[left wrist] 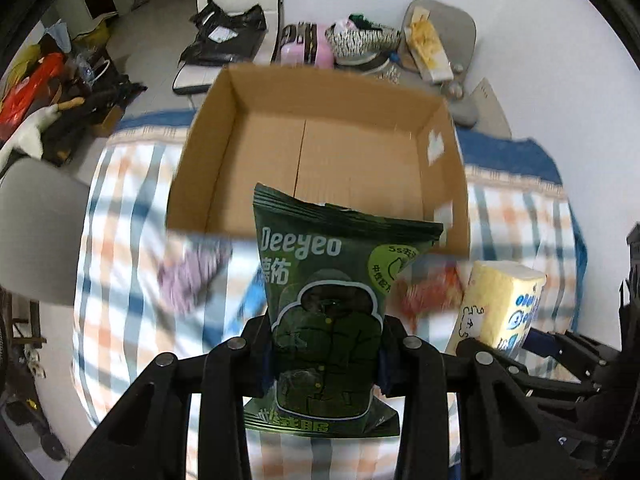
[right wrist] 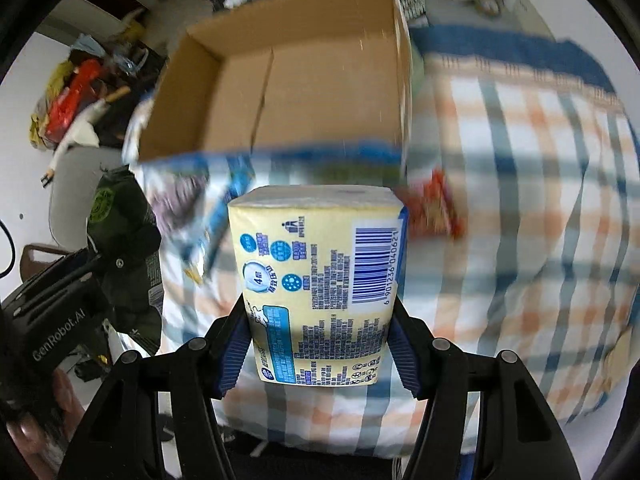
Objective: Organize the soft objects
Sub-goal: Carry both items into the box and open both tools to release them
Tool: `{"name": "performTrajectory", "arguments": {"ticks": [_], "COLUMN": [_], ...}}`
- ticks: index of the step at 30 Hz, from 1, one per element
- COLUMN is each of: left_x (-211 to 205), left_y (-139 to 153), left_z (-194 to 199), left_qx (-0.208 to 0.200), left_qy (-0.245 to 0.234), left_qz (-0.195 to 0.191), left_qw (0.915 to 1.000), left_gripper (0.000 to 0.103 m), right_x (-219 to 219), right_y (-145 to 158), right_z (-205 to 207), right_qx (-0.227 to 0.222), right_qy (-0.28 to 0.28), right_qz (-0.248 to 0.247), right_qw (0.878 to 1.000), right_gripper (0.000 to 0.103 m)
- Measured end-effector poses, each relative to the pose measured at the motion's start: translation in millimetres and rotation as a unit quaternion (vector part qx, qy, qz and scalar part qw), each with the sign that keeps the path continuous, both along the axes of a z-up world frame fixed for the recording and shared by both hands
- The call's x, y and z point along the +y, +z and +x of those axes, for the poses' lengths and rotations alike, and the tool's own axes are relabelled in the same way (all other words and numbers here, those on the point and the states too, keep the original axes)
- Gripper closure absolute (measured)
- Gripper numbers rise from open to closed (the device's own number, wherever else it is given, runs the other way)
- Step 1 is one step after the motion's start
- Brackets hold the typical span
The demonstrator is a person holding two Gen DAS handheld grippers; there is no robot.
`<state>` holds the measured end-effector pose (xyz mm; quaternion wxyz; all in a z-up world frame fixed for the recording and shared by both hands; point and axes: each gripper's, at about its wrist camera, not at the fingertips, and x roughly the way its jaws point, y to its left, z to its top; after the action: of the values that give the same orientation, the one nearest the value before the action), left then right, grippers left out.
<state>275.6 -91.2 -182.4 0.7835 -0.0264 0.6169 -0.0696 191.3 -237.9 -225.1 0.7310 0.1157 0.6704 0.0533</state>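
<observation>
The left tongs (left wrist: 326,364) are clenched on a dark green packet (left wrist: 332,304), a glossy, crinkly plastic pouch with a serrated top edge and pale lettering. It stands upright in the lower centre of the left wrist view, in front of the near wall of the cardboard box (left wrist: 320,152).

The right tongs (right wrist: 320,344) are grasping a pale yellow tissue pack (right wrist: 320,280), a soft, squarish block in smooth film printed with blue text and a barcode. Ribbed blue pads (right wrist: 230,356) press into its two sides. It fills the lower centre of the right wrist view, also below the box.

The box is plain brown corrugated card, open-topped, with straight walls and a seam down the middle of its floor. It rests on a surface draped in a checked cloth (right wrist: 520,160) of white, orange and blue stripes; whether that is a bed or a bench I cannot tell.

On the cloth near the box lie a blurred purplish bundle (left wrist: 188,276) at centre left and a red-orange wrapper (left wrist: 432,292) just right of the green packet.
</observation>
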Motion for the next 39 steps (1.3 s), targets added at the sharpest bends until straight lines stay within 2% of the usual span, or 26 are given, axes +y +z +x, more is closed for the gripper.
{"name": "performTrajectory", "arguments": {"ticks": [3, 7, 10, 15, 19, 24, 32, 33, 35, 39], "left_x": [2, 5, -1, -7, -15, -21, -27, -28, -28, -22], "left_y": [-2, -23, -41, -95, -129, -167, -184, -183, -182, -172], "left_z": [50, 106, 143, 200, 223, 241, 249, 247, 248, 245], "left_qx": [0.009, 0.03, 0.054, 0.113, 0.142, 0.175, 0.187, 0.189, 0.187, 0.167], "left_qy": [-0.001, -0.01, -0.014, -0.009, -0.013, -0.021, -0.024, -0.025, -0.024, -0.021], "left_qz": [-0.019, -0.031, -0.039, -0.069, -0.073, -0.083, -0.058, -0.056, -0.052, -0.035], "left_qw": [0.9998, 0.999, 0.9977, 0.9911, 0.9871, 0.9808, 0.9804, 0.9801, 0.9806, 0.9851], "left_gripper": [0.069, 0.069, 0.069, 0.069, 0.069, 0.069, 0.066, 0.063, 0.048, 0.032], "right_x": [-4, -4, -3, -1, -2, 0, 1, 2, 1, 8], "right_y": [17, 21, 15, -23, -63, -95, -124, -126, -127, -126], "right_z": [35, 91, 140, 202, 237, 261, 281, 282, 283, 280], "right_qx": [-0.02, -0.028, -0.021, 0.009, 0.03, 0.045, 0.065, 0.066, 0.066, 0.065], "right_qy": [-0.008, -0.017, -0.021, -0.024, -0.024, -0.016, -0.007, -0.007, -0.007, -0.004], "right_qz": [-0.012, -0.026, -0.036, -0.036, -0.05, -0.073, -0.085, -0.085, -0.085, -0.089], "right_qw": [1.0, 0.999, 0.999, 0.999, 0.998, 0.996, 0.994, 0.994, 0.994, 0.994], "right_gripper": [0.039, 0.039, 0.039, 0.038, 0.038, 0.038, 0.037, 0.037, 0.035, 0.029]}}
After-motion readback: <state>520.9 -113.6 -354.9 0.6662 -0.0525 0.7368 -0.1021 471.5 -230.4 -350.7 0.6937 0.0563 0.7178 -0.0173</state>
